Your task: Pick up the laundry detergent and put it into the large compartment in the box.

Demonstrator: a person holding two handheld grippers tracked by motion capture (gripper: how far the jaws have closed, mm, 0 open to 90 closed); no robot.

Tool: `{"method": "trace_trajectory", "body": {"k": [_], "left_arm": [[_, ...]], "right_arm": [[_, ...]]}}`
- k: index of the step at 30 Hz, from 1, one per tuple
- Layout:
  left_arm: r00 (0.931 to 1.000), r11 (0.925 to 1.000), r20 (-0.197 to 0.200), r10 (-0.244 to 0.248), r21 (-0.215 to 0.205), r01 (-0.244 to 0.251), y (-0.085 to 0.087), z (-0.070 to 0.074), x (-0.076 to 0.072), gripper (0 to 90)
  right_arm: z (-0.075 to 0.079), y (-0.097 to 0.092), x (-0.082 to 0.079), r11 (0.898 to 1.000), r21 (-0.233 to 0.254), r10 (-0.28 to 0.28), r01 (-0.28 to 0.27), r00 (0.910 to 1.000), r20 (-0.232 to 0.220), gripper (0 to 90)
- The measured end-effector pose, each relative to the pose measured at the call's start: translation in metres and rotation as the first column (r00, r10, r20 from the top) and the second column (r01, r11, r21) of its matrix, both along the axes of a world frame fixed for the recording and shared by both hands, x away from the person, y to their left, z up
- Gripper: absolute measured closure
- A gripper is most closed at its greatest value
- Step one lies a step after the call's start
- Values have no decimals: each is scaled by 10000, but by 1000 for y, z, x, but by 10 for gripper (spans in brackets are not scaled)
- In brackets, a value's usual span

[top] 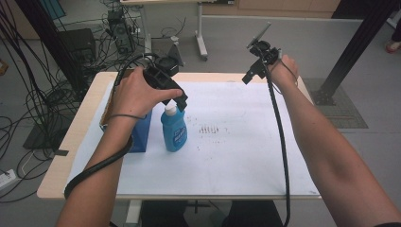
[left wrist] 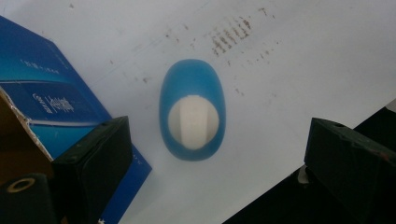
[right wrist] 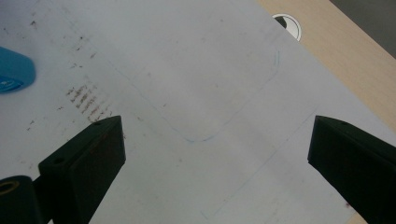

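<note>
Left gripper jaws spread above blue bottle; smooth rigid plastic, grip narrow neck. Right gripper spread, empty.

Bottle upright on sheet, box just left; sheet on table.

In the high view the person's left hand and forearm cover much of the blue box near the table's left edge. In the right gripper view the picture's left edge cuts off the blue bottle. Label print on bottle and box is too small to read.
</note>
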State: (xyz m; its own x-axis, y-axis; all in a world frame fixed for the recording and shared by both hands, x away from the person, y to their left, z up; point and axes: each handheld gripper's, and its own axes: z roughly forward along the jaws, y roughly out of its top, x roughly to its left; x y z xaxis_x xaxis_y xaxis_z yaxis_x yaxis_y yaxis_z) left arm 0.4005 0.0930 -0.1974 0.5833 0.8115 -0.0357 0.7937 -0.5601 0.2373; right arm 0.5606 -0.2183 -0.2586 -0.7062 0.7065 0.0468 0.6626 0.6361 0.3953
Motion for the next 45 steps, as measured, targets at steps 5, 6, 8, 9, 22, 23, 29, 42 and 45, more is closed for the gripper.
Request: {"method": "trace_trajectory", "body": {"k": [5, 6, 8, 9, 22, 23, 29, 42, 45], "left_arm": [[10000, 10000, 28, 1, 89, -2, 1, -8, 2, 81], [10000, 9999, 38, -8, 116, 8, 1, -8, 2, 81], [9999, 9999, 135, -30, 118, 28, 2, -12, 3, 81], [9999, 9999, 135, -30, 118, 28, 2, -12, 3, 81], [9985, 9989, 280, -478, 32, 477, 0, -24, 6, 77], [9982, 9987, 289, -518, 57, 516, 1, -25, 6, 77], [9980, 9985, 316, -545, 66, 544, 3, -30, 8, 77], [9970, 9971, 168, -757, -62, 759, 4, -46, 10, 74], [9965, 9966, 189, -810, -134, 812, 4, -49, 10, 75]], "right_arm": [[-1, 1, 0, 10000, -6, 10, -10, 10000, -29, 40], [-1, 1, 0, 10000, 1, 9, -9, 10000, -32, 40], [-1, 1, 0, 10000, 0, 28, -28, 10000, -33, 40], [-1, 1, 0, 10000, 0, 28, -28, 10000, -33, 40], [-2, -3, 0, 10000, -28, -37, 36, 10000, -41, 40], [-2, -3, 0, 10000, -40, -70, 69, 10000, -62, 40], [-3, -4, 1, 10000, -52, -67, 66, 9999, -97, 40], [-5, -2, 0, 10000, -65, -52, 51, 9999, -113, 39], [-5, -1, 0, 10000, -64, -23, 23, 10000, -79, 40]]}}
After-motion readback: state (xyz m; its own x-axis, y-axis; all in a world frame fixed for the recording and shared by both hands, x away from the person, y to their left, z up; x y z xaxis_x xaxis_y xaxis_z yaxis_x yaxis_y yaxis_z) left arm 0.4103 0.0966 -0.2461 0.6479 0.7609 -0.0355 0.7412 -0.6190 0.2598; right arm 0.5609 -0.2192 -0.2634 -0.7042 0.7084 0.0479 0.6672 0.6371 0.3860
